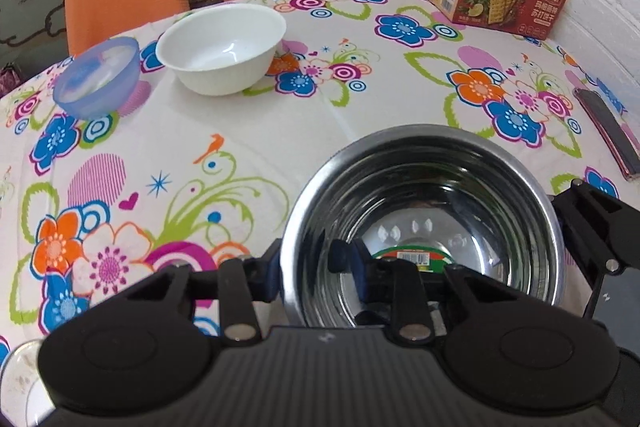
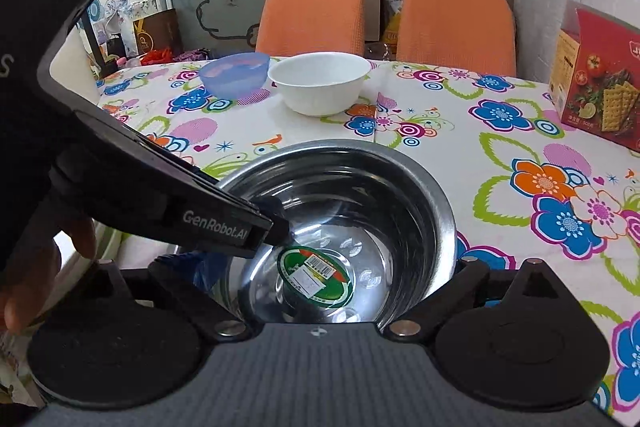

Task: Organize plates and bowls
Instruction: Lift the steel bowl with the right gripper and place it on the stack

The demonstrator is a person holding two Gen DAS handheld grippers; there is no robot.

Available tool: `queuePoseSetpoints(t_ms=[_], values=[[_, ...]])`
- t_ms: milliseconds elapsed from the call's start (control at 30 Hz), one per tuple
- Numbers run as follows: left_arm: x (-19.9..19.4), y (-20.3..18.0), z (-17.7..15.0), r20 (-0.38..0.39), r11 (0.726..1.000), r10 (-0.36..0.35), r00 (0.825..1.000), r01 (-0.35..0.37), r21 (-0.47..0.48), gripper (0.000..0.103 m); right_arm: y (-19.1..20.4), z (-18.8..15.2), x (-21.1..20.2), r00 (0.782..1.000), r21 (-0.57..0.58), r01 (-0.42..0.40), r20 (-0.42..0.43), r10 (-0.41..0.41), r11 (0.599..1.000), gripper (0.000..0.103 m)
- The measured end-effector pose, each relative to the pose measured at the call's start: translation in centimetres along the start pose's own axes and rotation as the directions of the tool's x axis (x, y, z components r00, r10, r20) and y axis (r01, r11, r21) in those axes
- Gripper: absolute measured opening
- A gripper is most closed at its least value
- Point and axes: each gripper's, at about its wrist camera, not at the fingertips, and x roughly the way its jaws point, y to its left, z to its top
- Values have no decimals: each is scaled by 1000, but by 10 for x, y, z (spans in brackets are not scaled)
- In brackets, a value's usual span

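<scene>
Steel bowl [image 1: 420, 227] sits pinched at its near-left rim by the left gripper [image 1: 316, 267], whose jaws straddle the wall, while the right gripper [image 2: 340, 283] jaws gape wide around it.

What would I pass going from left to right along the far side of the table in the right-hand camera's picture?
Blue bowl → white bowl → red cracker box.
</scene>
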Motion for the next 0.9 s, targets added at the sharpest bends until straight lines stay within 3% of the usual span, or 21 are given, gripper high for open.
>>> queuePoseSetpoints(t_ms=[133,300,600,667,700,733,767,900], values=[[-25,-8,-19,33,999,12,999,-13,38,27,18,-9,-21,1000,-27,13,3,-13,1000,86],[-43,-6,-39,42,999,14,999,-16,46,27,28,-25,-31,999,35,-30,-18,31,999,86],[-33,-2,-39,38,998,43,998,-44,33,28,24,-26,-9,997,80,-37,-64,43,996,86],[-30,1,-38,35,999,30,999,-31,26,31,19,-26,-6,997,83,-45,-65,51,996,85],[-27,2,-38,29,999,30,999,-31,19,38,18,-26,-7,996,84,-46,-74,52,995,85],[-27,5,-39,26,1000,27,999,-28,10,54,16,-25,-9,995,92,-48,-82,56,995,85],[-29,7,-40,41,1000,24,999,-24,0,61,13,-26,-13,995,107,-55,-83,64,993,85],[-52,20,-38,115,999,47,992,-44,-28,62,-8,-31,-42,998,163,-38,-48,46,986,85]])
